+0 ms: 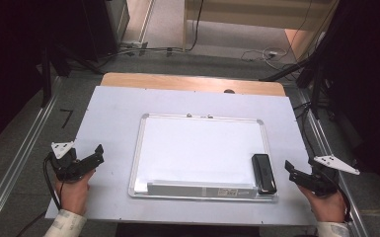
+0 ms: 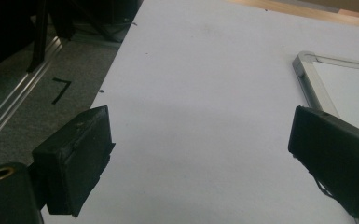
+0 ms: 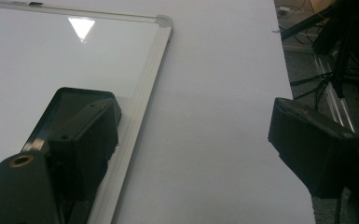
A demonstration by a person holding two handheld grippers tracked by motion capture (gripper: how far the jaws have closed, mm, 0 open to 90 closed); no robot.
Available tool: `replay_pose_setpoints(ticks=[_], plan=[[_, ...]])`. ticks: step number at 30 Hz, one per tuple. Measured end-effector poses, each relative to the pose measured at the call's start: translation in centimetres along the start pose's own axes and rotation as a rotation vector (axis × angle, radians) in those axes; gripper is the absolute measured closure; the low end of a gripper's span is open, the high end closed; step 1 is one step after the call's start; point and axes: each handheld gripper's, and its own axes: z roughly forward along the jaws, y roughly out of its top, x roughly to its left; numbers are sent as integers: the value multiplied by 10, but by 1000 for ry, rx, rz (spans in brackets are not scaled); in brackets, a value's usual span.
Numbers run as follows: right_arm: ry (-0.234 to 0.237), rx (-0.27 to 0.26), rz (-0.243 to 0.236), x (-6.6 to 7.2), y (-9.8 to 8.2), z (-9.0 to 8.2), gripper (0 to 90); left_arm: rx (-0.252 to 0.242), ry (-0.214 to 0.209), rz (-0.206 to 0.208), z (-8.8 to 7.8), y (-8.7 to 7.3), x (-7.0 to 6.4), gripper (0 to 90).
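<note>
A whiteboard [image 1: 200, 145] with a silver frame lies flat in the middle of the table. A black eraser [image 1: 263, 173] rests on its lower right corner, by the pen tray [image 1: 202, 189]. My left gripper [image 1: 93, 157] is held low at the table's left, apart from the board, and in the left gripper view it [image 2: 200, 130] stands open over bare white surface. My right gripper [image 1: 293, 172] is held just right of the board. It [image 3: 193, 126] is open, with the eraser [image 3: 67, 100] partly hidden behind its left jaw and the board's frame [image 3: 147, 88] beside it.
A white sheet [image 1: 108, 113] covers the wooden table [image 1: 192, 82]. Metal rails [image 1: 22, 158] run along the floor on both sides. Cables [image 1: 256, 53] lie on the floor beyond the far edge. Dark stands [image 1: 321, 74] rise at the right.
</note>
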Motion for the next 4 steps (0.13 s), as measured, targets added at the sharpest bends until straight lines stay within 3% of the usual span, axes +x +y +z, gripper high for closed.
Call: replay_pose_setpoints(ticks=[4], plan=[[-4,-1,6,-3,-1,-1,141,1,-2,2,0,0,0,64]])
